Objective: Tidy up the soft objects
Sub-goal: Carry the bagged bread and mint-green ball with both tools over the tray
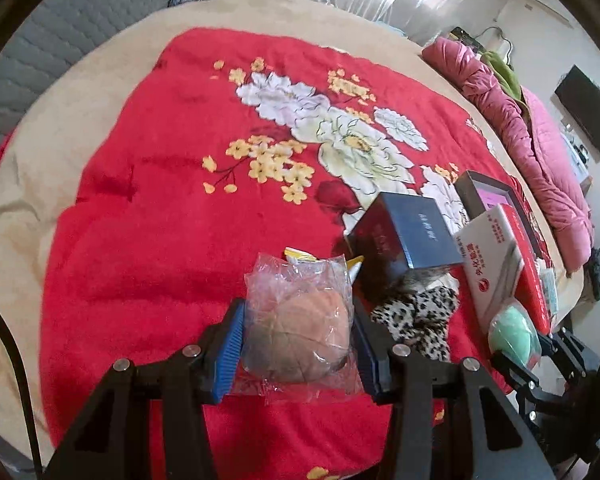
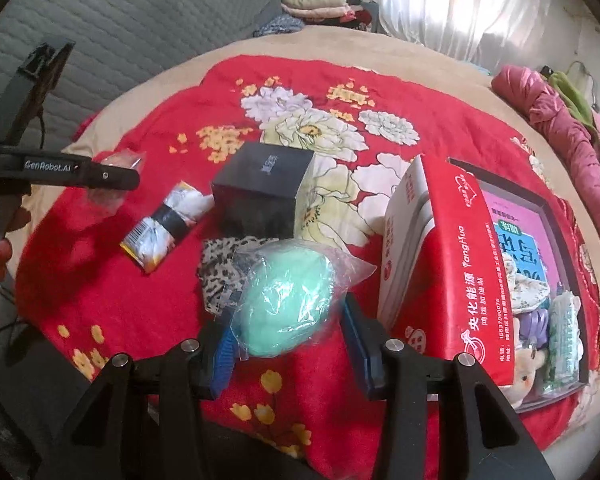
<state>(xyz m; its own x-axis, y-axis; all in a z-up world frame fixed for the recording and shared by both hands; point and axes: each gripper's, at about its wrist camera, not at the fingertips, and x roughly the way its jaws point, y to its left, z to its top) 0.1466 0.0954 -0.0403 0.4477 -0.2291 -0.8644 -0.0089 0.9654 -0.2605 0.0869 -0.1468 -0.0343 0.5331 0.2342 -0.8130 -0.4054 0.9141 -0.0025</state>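
Gripping across their middles, the left tool (image 1: 298, 344) clamps a bagged tan sponge (image 1: 300, 336) and the right tool (image 2: 288, 320) a bagged green sponge (image 2: 286, 298) above the red blanket (image 1: 140, 220); both look light, squashy, with slippery wrap.

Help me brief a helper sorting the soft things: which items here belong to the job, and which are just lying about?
Job:
- tan ball in plastic wrap, in left gripper
- green ball in plastic wrap, in right gripper
- leopard-print cloth
- open tray of soft items

Lying about:
- dark box
- red-and-white carton
- small packet
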